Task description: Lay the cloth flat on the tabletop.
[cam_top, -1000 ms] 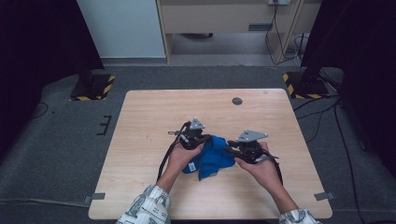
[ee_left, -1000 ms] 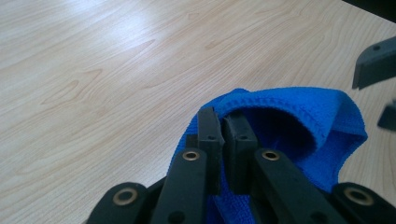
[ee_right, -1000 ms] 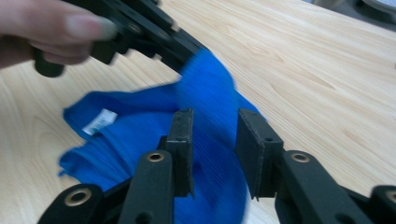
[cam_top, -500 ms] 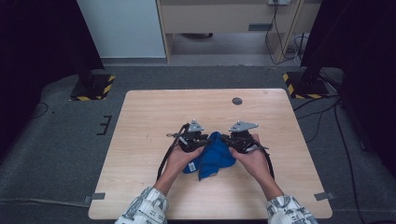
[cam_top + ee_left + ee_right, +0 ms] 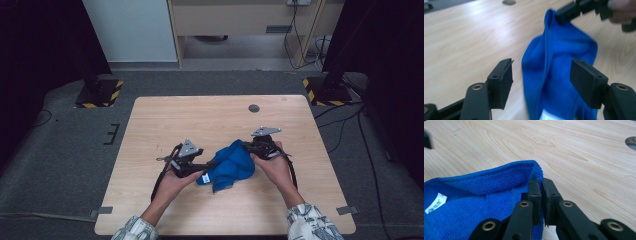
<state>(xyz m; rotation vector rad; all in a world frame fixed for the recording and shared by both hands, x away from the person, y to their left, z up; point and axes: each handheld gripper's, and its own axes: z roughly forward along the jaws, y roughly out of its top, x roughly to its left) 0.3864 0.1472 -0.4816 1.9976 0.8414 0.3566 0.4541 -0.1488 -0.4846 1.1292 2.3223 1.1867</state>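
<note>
Cloth-handling is the work in hand: a blue microfibre cloth [image 5: 229,165] lies bunched near the middle of the wooden worktop [image 5: 150,125], and the step looks like a hand-over of grip, one corner secured while the other side is let go for a fresh hold.

The right gripper [image 5: 250,148] sits at the cloth's far right edge with its jaws clenched on the hem; in the right gripper view [image 5: 541,192] the pads meet over the folded blue edge, and the white label [image 5: 435,203] lies to the left. The left gripper [image 5: 207,164] points right at the cloth's left side. Its jaws have just been opening, and in the left gripper view [image 5: 541,72] they stand released, the cloth hanging between them without either pad pressing on it.

Judging from this, the next move calls for the left gripper to find a free corner or edge, probably nearer the label end, and close on it so the cloth can be drawn out flat.

Both forearms come in from the near edge, patterned sleeves low; the left hand [image 5: 172,180] angles up and right, the right hand [image 5: 272,167] angles up and left, wrists roughly level above the worktop.
</note>
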